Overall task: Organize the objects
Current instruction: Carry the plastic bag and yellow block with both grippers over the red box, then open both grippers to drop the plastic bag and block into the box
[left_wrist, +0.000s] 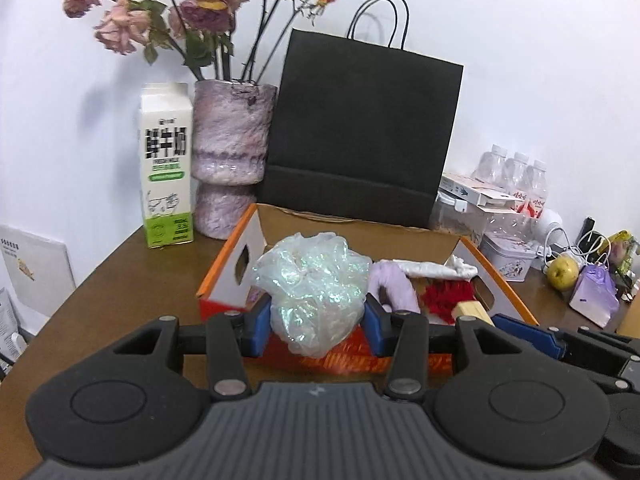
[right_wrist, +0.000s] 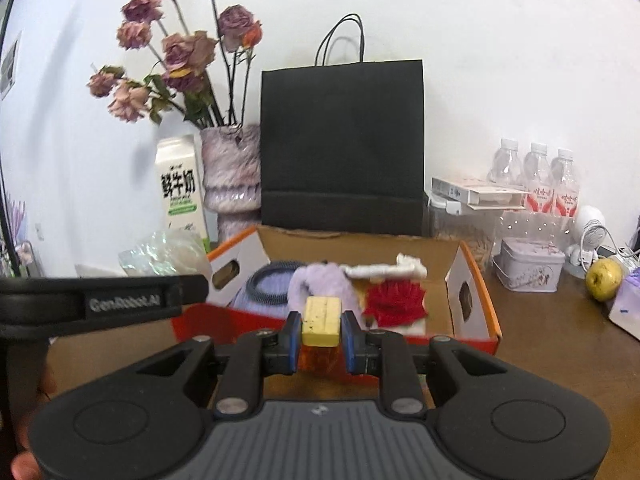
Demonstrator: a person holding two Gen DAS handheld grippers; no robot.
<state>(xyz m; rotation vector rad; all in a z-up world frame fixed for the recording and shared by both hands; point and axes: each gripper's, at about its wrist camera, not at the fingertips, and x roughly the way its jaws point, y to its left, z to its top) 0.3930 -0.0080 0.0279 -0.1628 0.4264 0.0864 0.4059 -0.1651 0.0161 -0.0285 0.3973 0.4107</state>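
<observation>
The crumpled iridescent plastic bag (left_wrist: 316, 292), pinched between the left gripper (left_wrist: 316, 322) fingers just short of the orange box (left_wrist: 224, 272), looks light, soft and slippery, best squeezed mid-bundle, while the right gripper (right_wrist: 321, 334) clamps a stiff yellow block (right_wrist: 321, 320).

Black bag (left_wrist: 360, 132) — vase (left_wrist: 230, 152), milk carton (left_wrist: 166, 168)

A lived-in home corner: a brown wooden bench (left_wrist: 120, 280) against a white wall carries dried roses in a vase (left_wrist: 230, 160), a milk carton (left_wrist: 166, 168), a black paper bag (left_wrist: 360, 132), water bottles (right_wrist: 536, 176) and an apple (right_wrist: 604, 274).
</observation>
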